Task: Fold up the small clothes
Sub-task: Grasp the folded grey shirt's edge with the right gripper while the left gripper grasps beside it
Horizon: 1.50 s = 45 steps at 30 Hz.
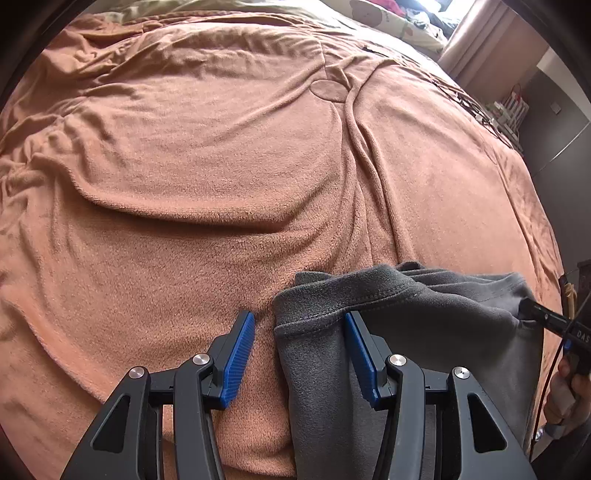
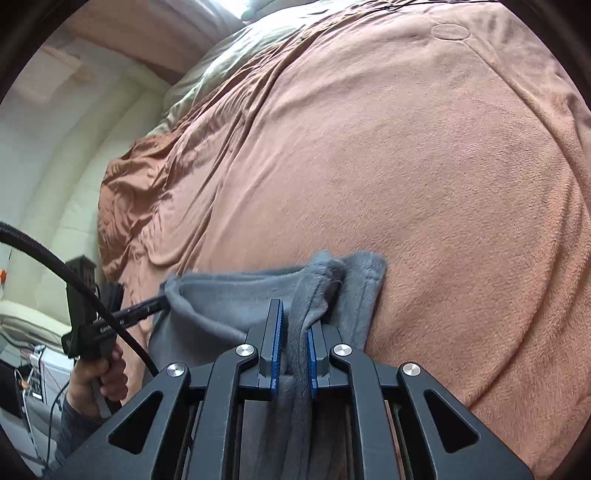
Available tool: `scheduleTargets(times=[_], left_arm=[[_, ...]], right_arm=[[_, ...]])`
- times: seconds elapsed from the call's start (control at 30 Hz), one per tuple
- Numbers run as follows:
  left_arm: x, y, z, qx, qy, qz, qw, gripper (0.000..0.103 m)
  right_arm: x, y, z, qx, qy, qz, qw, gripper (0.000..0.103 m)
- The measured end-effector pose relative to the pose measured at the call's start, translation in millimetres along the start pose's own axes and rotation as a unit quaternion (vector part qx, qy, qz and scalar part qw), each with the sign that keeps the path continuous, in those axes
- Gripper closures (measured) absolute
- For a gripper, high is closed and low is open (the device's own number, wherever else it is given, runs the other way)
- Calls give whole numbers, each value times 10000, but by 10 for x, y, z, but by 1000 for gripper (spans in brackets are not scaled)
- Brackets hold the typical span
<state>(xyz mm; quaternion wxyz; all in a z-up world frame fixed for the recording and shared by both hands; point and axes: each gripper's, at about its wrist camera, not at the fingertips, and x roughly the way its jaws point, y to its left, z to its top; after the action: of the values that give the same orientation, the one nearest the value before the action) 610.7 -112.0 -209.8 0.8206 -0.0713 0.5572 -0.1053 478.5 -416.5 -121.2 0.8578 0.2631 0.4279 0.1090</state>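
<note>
The soft dark grey fleece garment (image 1: 388, 332) hangs w/ stitched hem near front edge of fuzzy orange-brown blanket (image 1: 203, 166). Left gripper (image 1: 299, 328) is spread wide; right gripper (image 2: 295, 325) pinches bunched fleece.

Soft daylight fills both views, strongest from a blown-out window (image 1: 443, 7) at the top, which also glares white in the right wrist view. Folds in the orange blanket (image 1: 207, 155) cast gentle shadows. Fisheye distortion bulges the bed and curves its edges; black vignette rings each frame. Focus stays fairly sharp, softening towards the rims.
</note>
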Motion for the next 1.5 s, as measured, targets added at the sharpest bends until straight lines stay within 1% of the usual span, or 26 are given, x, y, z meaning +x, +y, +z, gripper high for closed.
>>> scheduleTargets(times=[0.07, 0.13, 0.2, 0.27, 0.3, 0.37, 0.4, 0.47, 0.5, 0.53, 0.57, 0.63, 0.7, 0.83, 0.97, 1.07, 1.13, 1.2, 1.27, 1.33, 1.43, 1.5], left_arm=[[-4, -3, 0, 11, -5, 17, 10000, 50], [-10, -12, 2, 16, -17, 29, 10000, 50], [-22, -23, 6, 29, -33, 39, 10000, 50], [-21, -32, 20, 53, -40, 58, 10000, 50], [-18, -32, 26, 48, -33, 60, 10000, 50], [-30, -33, 36, 7, -6, 82, 10000, 50], [-64, -33, 35, -7, -32, 89, 10000, 50], [-136, -29, 26, -7, -84, 39, 10000, 50], [-177, -19, 16, -18, -103, -18, 9999, 49], [-204, -8, 11, -33, -111, -71, 9999, 49], [-234, 14, 3, -65, -111, -128, 9998, 48], [-283, 50, -19, -134, -115, -174, 9997, 48], [-321, 76, -57, -176, -105, -262, 9994, 48], [-359, 121, -184, -251, 22, -549, 9982, 48], [-378, 151, -303, -288, 97, -756, 9967, 48], [-338, 201, -368, -445, 210, -976, 9940, 48], [-291, 219, -395, -503, 268, -1031, 9930, 50], [-240, 225, -416, -550, 342, -1121, 9916, 56], [-194, 234, -422, -611, 362, -1173, 9906, 57], [-165, 227, -412, -618, 345, -1194, 9903, 57], [-129, 216, -380, -616, 327, -1250, 9897, 58], [-90, 219, -346, -652, 296, -1308, 9888, 62]], right_arm=[[-66, 1, -9, -61, -120, -297, 9995, 103], [-120, 4, -8, -84, -218, -329, 9992, 103], [-111, 14, -7, -120, -267, -504, 9983, 103], [-18, 94, -12, -249, -230, -585, 9977, 103], [18, 117, -11, -295, -136, -602, 9977, 103], [-12, 146, -35, -229, -12, -532, 9983, 101], [-37, 152, -37, -220, -14, -485, 9986, 96], [-149, 146, -8, -221, -92, -441, 9987, 76], [-212, 137, -7, -191, -152, -371, 9990, 52], [-260, 131, -15, -176, -201, -341, 9991, 39], [-313, 125, -26, -185, -239, -293, 9991, 39], [-379, 112, -71, -228, -179, -109, 9995, 39], [-440, 89, -135, -281, -122, -32, 9995, 39], [-495, -40, -251, -282, 107, 164, 9994, 39], [-465, -169, -336, -189, 327, 363, 9986, 39], [-414, -218, -361, -158, 486, 493, 9975, 39], [-367, -233, -361, -172, 580, 526, 9968, 39], [-318, -269, -335, -149, 668, 538, 9962, 39], [-261, -286, -280, -107, 717, 625, 9954, 43], [-188, -325, -248, -56, 783, 732, 9942, 54], [-80, -376, -193, 13, 780, 833, 9935, 58], [-27, -420, -150, 78, 723, 902, 9933, 58]])
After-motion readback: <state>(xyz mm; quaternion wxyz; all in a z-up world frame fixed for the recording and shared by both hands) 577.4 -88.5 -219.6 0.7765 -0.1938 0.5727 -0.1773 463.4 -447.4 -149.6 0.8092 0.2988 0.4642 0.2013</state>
